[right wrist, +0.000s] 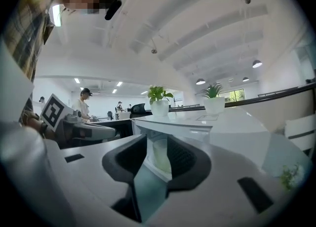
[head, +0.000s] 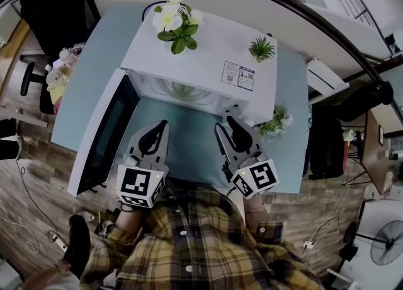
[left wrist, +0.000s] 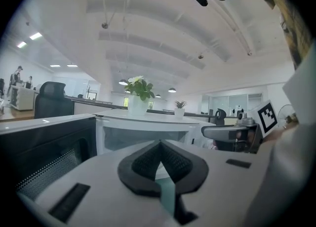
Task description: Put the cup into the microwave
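One pale cup point(right wrist: 159, 156) stands inside the open microwave point(head: 201, 55) at mid-frame, its door point(head: 101, 137) swung out lower left. Below it, the right gripper point(head: 225, 125) has its jaws partly apart and empty, while the left gripper point(left wrist: 159, 143) has its tips together, holding nothing.

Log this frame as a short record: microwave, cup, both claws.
microwave: on the blue table, door open at the head view's left
cup: pale, inside the cavity
left claw: shut, empty, in front of the microwave
right claw: open, empty, cup visible beyond its gap
on top: two potted plants
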